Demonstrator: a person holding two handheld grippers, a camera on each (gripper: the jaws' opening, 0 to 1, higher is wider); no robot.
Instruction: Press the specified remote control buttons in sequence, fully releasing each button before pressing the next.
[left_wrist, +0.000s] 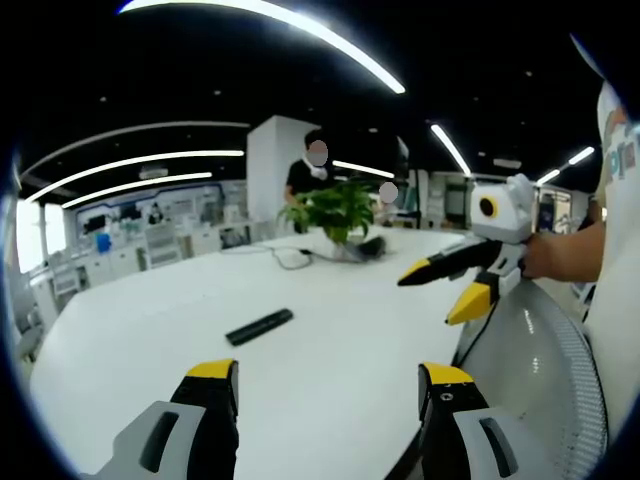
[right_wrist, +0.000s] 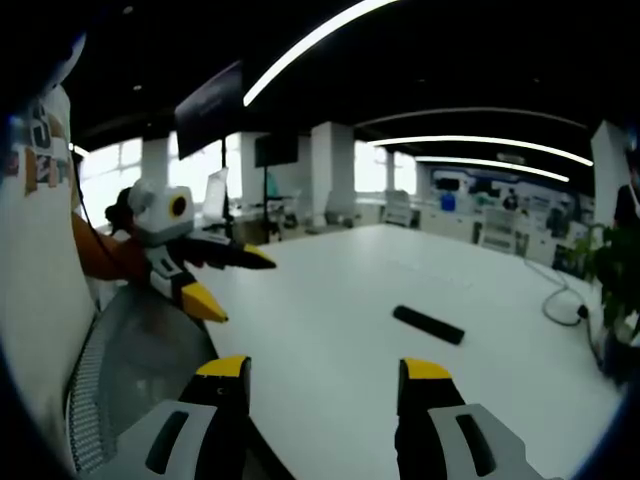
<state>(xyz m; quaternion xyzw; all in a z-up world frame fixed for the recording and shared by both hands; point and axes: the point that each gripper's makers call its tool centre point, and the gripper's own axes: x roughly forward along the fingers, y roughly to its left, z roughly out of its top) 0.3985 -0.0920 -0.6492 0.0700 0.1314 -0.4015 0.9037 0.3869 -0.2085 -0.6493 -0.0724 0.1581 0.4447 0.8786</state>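
A slim black remote control (left_wrist: 259, 326) lies flat on the white table (left_wrist: 150, 340), ahead of my left gripper (left_wrist: 329, 376), whose jaws stand wide apart with nothing between them. My right gripper (left_wrist: 433, 295) comes in from the right, held in a hand, its yellow-tipped jaws spread and empty, well right of the remote. In the right gripper view the same remote control (right_wrist: 428, 324) lies ahead and slightly right of my open right gripper (right_wrist: 326, 370). My left gripper (right_wrist: 238, 282) shows at the left there, open, above the table's near edge.
A potted green plant (left_wrist: 335, 210) stands at the table's far side with a cable (left_wrist: 290, 257) beside it. A grey mesh chair back (left_wrist: 545, 370) sits at the table's edge. A person stands behind the plant. The table (right_wrist: 330, 300) has wide bare surface around the remote.
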